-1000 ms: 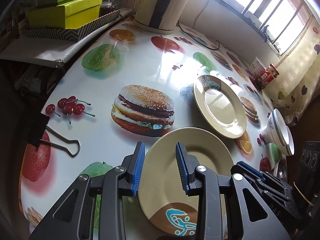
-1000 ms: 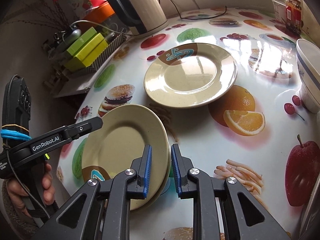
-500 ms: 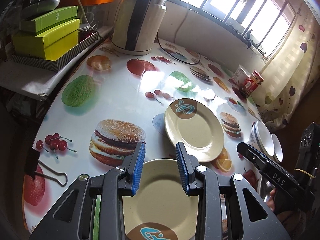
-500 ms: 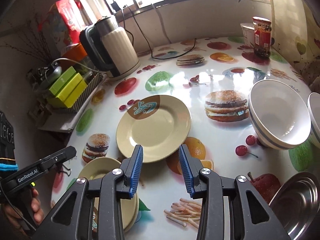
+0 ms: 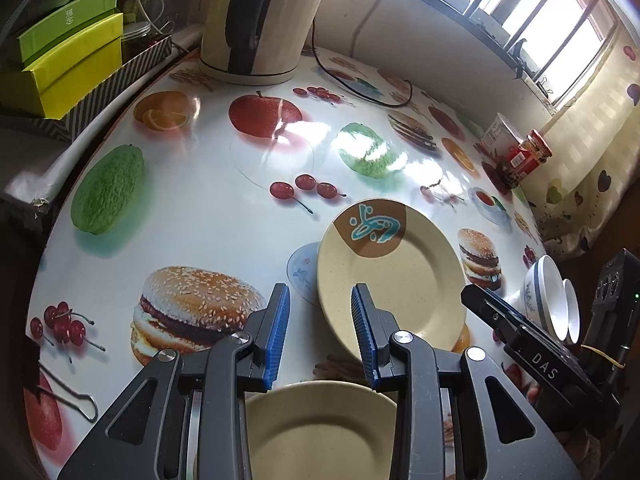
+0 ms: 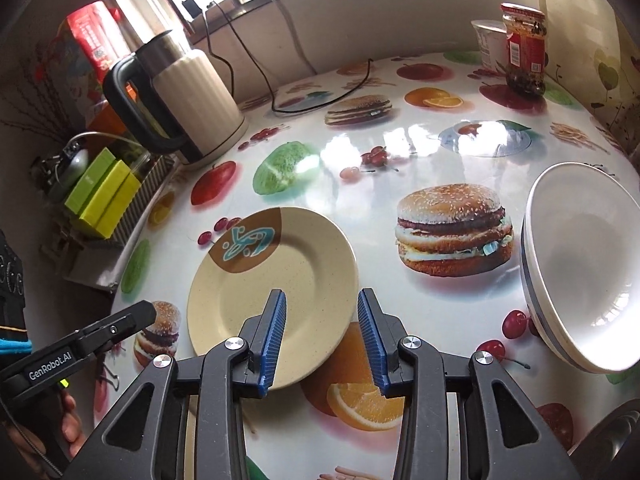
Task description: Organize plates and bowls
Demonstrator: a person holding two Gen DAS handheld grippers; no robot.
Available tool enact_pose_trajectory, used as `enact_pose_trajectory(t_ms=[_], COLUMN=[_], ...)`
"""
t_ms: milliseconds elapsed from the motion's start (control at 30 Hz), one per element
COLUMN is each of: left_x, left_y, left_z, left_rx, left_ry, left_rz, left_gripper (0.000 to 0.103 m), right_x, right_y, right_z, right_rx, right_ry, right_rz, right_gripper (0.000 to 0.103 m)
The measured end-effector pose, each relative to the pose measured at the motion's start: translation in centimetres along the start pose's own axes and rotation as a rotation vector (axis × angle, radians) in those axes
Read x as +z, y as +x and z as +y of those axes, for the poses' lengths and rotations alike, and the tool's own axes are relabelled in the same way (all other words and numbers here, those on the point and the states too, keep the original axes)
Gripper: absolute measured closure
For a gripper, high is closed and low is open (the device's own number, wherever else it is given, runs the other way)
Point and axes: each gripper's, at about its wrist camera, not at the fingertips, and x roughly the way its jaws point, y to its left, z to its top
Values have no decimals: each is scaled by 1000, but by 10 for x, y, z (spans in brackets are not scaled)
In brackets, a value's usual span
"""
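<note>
A cream plate with a brown and teal patch (image 5: 394, 276) lies flat on the fruit-print table; it also shows in the right wrist view (image 6: 276, 296). A second cream plate (image 5: 320, 432) lies on the table under my left gripper (image 5: 320, 334), which is open and empty above its far rim. My right gripper (image 6: 322, 334) is open and empty, just above the near rim of the patterned plate. Two white bowls with blue rims (image 5: 554, 298) stand at the right; the nearer one (image 6: 584, 264) is to the right of my right gripper.
A cream electric kettle (image 6: 184, 96) with a black cord stands at the back. Green and yellow boxes (image 5: 68, 60) sit on a tray at the left. A red-lidded jar (image 6: 524, 52) and a cup stand at the far right. A steel bowl rim (image 6: 612, 444) shows at bottom right.
My right gripper let go of the near plate, opened and rose toward the patterned plate. My left gripper pulled back and up, so the near plate slid lower in its view.
</note>
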Motion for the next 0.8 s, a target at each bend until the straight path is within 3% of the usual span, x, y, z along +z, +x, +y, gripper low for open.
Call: enact_pose_trajectory(t_ms=[800], left_x=[7], left_y=[42], left_z=[0], left_rx=[-1], left_ry=[-14], left_rz=[87], left_gripper=[70], right_x=[11], right_y=[36], right_z=[-15], right_rx=[13], right_ry=[33], right_rz=[40], right_gripper=[66])
